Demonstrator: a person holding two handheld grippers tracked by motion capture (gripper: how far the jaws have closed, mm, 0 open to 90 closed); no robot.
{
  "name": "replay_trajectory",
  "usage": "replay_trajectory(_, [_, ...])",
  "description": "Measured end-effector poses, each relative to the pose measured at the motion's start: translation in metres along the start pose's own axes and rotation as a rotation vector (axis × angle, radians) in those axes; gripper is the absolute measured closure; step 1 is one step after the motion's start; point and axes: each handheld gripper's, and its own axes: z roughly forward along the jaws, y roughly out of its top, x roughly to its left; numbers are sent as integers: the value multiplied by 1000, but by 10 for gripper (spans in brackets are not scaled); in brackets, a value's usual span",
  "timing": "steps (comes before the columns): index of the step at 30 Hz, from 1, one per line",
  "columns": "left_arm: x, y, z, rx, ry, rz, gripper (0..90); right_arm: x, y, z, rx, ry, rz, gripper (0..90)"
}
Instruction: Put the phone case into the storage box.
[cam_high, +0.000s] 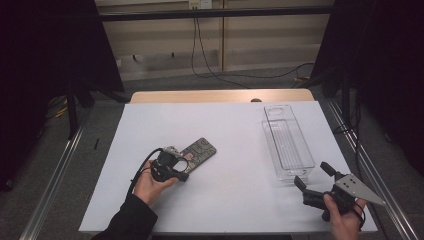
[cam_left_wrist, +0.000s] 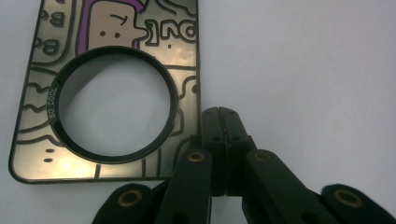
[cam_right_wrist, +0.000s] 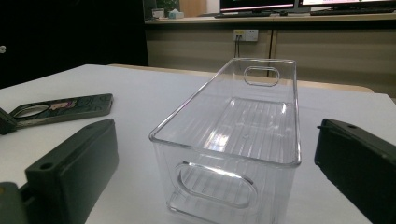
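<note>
Two black jaws of my left gripper (cam_left_wrist: 223, 114) are pressed together, empty, at the edge of the flat glossy cartoon-printed phone case (cam_left_wrist: 112, 88) with its round black-ringed cutout, lying on the matte white table sheet (cam_high: 235, 150). My right gripper (cam_high: 312, 177) stands spread before the clear ribbed rectangular plastic bin (cam_right_wrist: 233, 135).

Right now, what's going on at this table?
A person works at a white table with a gripper in each hand. The left gripper is shut, its tips at the edge of a patterned phone case that lies flat on the table; whether it pinches the case's edge is hard to tell. The right gripper is open, its jaws wide apart, aimed at the near end of an empty clear plastic bin without touching it.
</note>
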Motion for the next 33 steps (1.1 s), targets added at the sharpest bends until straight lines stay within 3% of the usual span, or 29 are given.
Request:
replay_trajectory(2, [1,0,-1,-6,27,-8,900,0,0,0,1,2,-1,0])
replay_trajectory(5, [3,-1,-2,-7,21,-11,900,0,0,0,-1,2,0,0])
replay_trajectory(11, [10,-2,-5,-15,53,-27,900,0,0,0,0,3,-2,0])
replay_trajectory(21, [13,-3,-6,-16,68,-37,900,0,0,0,-3,2,0,0])
replay_trajectory(24, [14,-2,-7,-11,83,-17,900,0,0,0,-3,2,-2,0])
replay_trajectory(29, [17,-2,-8,-14,101,-22,900,0,0,0,-2,1,-2,0])
replay_trajectory(33, [20,-2,-8,-15,89,-30,900,1,0,0,1,3,-7,0])
